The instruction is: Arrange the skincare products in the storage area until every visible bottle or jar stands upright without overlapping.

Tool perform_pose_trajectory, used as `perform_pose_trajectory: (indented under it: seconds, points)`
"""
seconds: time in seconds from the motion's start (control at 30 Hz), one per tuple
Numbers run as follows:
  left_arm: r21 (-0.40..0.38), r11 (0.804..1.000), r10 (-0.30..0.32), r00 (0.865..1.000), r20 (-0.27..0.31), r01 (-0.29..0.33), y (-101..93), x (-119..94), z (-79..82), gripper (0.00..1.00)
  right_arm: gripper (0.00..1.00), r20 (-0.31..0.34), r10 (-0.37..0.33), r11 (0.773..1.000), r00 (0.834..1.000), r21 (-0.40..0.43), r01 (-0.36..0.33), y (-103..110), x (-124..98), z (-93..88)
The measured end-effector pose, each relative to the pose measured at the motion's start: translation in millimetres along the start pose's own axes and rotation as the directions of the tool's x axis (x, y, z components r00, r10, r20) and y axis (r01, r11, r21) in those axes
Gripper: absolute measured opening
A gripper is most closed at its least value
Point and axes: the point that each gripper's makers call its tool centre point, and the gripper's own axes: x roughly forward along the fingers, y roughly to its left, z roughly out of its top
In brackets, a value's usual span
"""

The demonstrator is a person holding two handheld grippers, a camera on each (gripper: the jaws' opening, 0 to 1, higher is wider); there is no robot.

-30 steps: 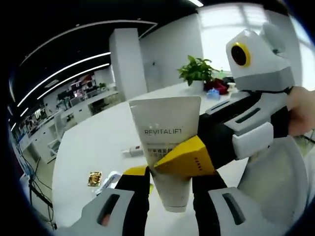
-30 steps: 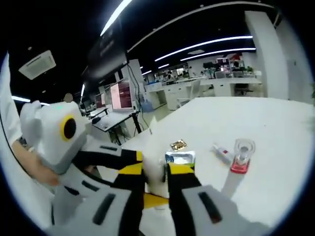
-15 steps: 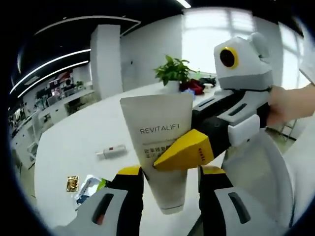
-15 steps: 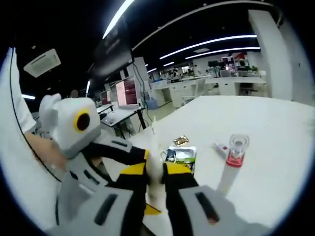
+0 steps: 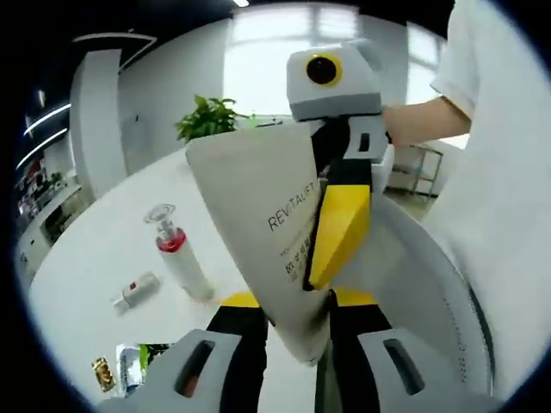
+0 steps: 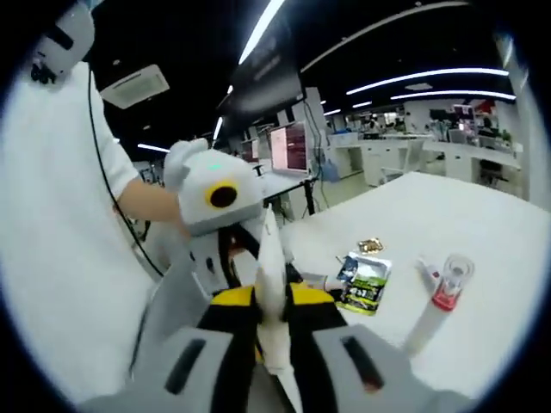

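White cream tube is pinched by both tools, its cap end hidden between them.

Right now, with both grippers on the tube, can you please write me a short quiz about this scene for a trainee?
1. True or false: the REVITALIFT tube lies flat on the white table.
2. What holds the tube? A) left gripper alone B) right gripper alone C) both grippers
3. Fill in: the clear bottle with a red band stands ____ on the table.

Key: 1 false; 2 C; 3 upright
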Motion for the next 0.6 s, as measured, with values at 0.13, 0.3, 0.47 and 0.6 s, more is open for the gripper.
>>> perform_pose_trajectory:
  seconds: [0.13, 0.3, 0.47, 0.6]
  points:
    - [0.044, 0.998, -0.049, 0.998, -0.024, 0.05, -7.5, -1, -2.6, 0.21, 0.12, -0.031, 0.061, 0.997, 0.998, -0.046, -0.062, 8, -1, -2.6]
    - [0.116, 0.99, -0.071, 0.994, -0.086, 0.081, -12.4, 3, -10.1, 0.2, 0.12, -0.081, 0.108, 0.988, 0.991, -0.098, -0.116, 12, 0, -9.1]
    - [0.098, 0.994, -0.031, 0.996, -0.079, 0.039, -5.8, 7, -12.2, 0.17, 0.13, -0.096, 0.115, 0.984, 0.989, -0.122, -0.126, 10, 0, -13.1]
    - [0.066, 0.998, 0.014, 0.997, -0.073, -0.009, 0.5, 15, -17.8, 0.16, 0.15, -0.1, 0.086, 0.989, 0.991, -0.108, -0.097, 3, 3, -20.0]
